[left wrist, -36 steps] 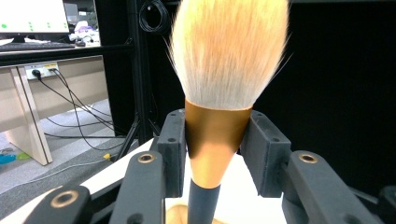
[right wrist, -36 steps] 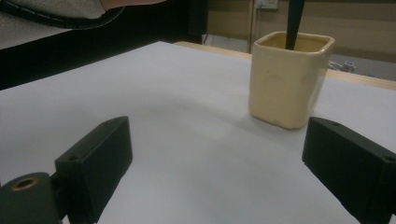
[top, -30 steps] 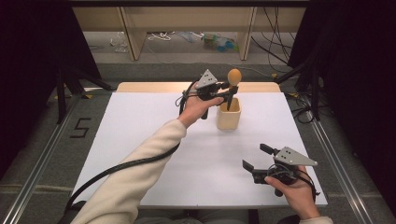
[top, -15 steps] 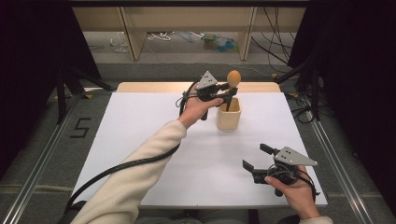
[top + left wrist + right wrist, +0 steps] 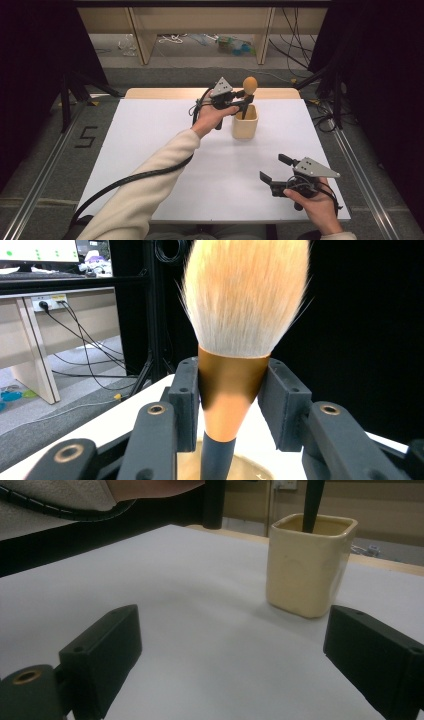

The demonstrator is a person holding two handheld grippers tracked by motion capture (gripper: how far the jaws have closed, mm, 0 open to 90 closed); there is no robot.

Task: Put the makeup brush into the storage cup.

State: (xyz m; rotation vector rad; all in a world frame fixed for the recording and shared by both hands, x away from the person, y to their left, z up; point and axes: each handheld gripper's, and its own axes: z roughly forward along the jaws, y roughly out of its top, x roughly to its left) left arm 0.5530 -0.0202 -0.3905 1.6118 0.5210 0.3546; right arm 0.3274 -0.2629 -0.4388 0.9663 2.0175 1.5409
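Left tool (image 5: 243,97) clamped on makeup brush (image 5: 235,365) ferrule, handle down in cream cup (image 5: 245,125). Right tool (image 5: 277,167) released, low over table (image 5: 150,135).

The worktop (image 5: 150,150) has a white top w/ a light wood strip along the far edge. Directly on it stands one cream square cup (image 5: 245,126), far side, a bit right of centre. The right tongs (image 5: 274,169) are at the near right corner; cannot tell if they rest on it.
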